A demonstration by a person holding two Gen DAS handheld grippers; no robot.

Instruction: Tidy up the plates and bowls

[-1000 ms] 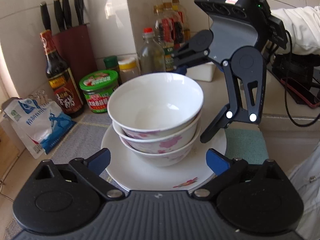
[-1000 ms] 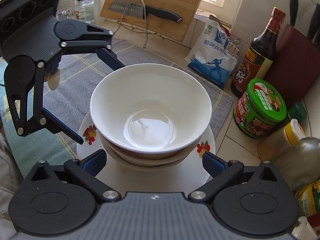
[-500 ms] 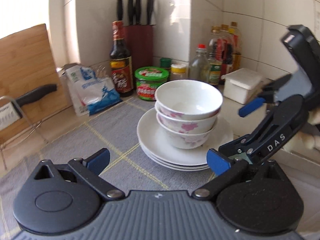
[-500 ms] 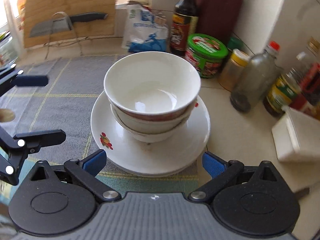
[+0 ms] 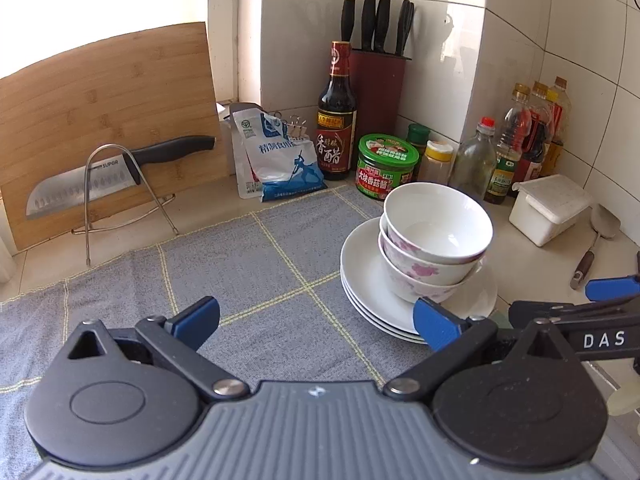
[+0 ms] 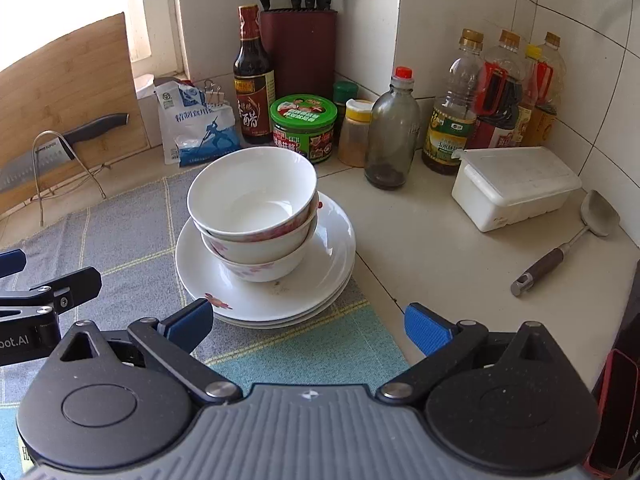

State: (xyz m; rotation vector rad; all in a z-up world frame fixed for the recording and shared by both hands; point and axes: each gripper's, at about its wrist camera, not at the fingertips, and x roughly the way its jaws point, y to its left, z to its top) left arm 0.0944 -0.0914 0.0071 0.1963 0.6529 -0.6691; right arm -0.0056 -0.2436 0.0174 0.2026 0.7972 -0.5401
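Three white bowls with pink flowers [image 5: 436,240] [image 6: 254,212] sit nested on a stack of white plates [image 5: 362,280] [image 6: 332,264] at the right edge of the grey checked mat. My left gripper [image 5: 316,320] is open and empty, held back from the stack, which lies to its right. My right gripper [image 6: 308,326] is open and empty, just in front of the plates. Each gripper shows at the edge of the other's view.
Behind the stack stand a green-lidded jar [image 6: 304,124], a dark vinegar bottle [image 6: 253,80], a knife block [image 6: 298,44], oil bottles [image 6: 496,100] and a salt bag [image 5: 276,160]. A white lidded box [image 6: 516,186] and ladle [image 6: 568,240] lie right. A cutting board with a knife [image 5: 104,176] leans left.
Both grippers have drawn back and away from the stack of bowls and plates, which stays in place. The jaws remain open and empty.
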